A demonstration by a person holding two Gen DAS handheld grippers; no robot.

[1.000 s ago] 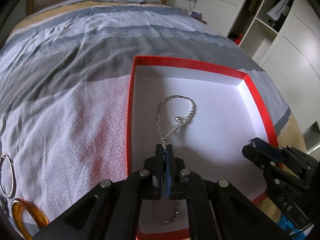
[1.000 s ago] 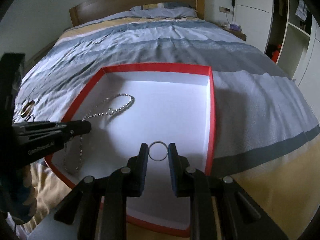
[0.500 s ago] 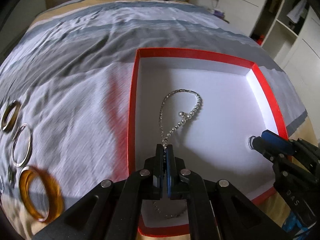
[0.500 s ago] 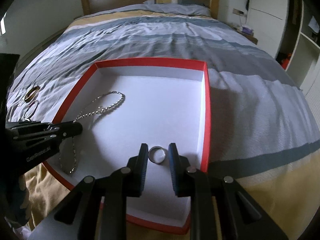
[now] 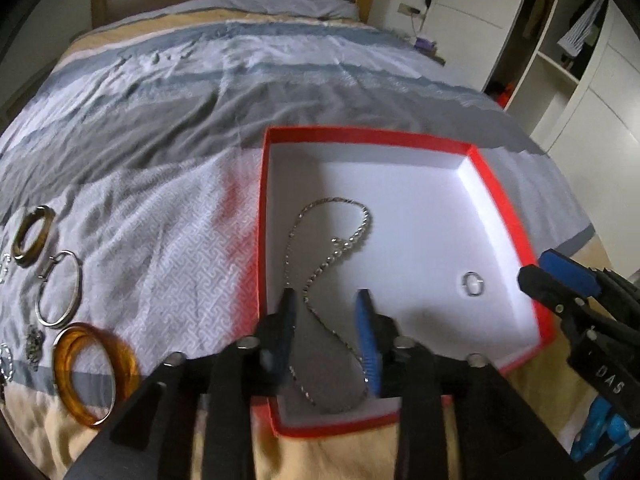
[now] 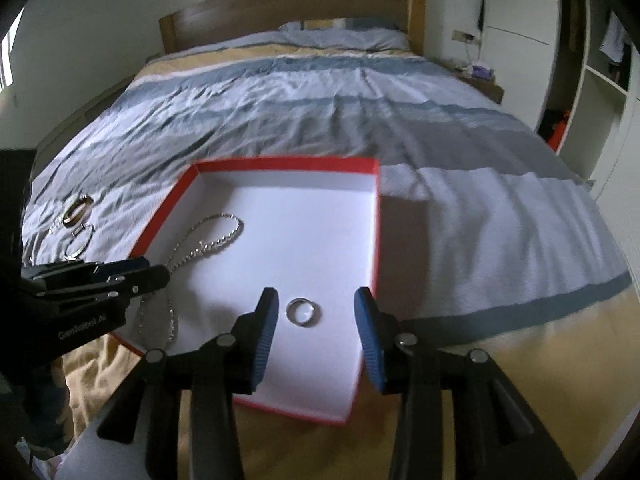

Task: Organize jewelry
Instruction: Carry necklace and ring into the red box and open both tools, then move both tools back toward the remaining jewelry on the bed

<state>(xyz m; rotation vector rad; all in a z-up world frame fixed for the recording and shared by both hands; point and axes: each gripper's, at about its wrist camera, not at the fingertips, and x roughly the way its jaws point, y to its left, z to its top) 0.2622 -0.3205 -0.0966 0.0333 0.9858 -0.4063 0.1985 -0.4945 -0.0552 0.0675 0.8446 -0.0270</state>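
Necklace (image 5: 320, 276) lies loose on the white floor of the red box (image 5: 504, 204), left side | left gripper (image 5: 326, 304) spread wide, straddling the chain, gripping nothing | silver ring (image 6: 303, 312) flat on the box floor, right side | right gripper (image 6: 316, 312) wide apart, fingers flanking the ring | bangles (image 5: 92, 376) on the bedspread (image 5: 160, 240)

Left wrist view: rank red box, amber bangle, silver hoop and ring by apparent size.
1. red box
2. amber bangle and silver hoop: too alike to rank, and the bangle lies nearer
3. ring
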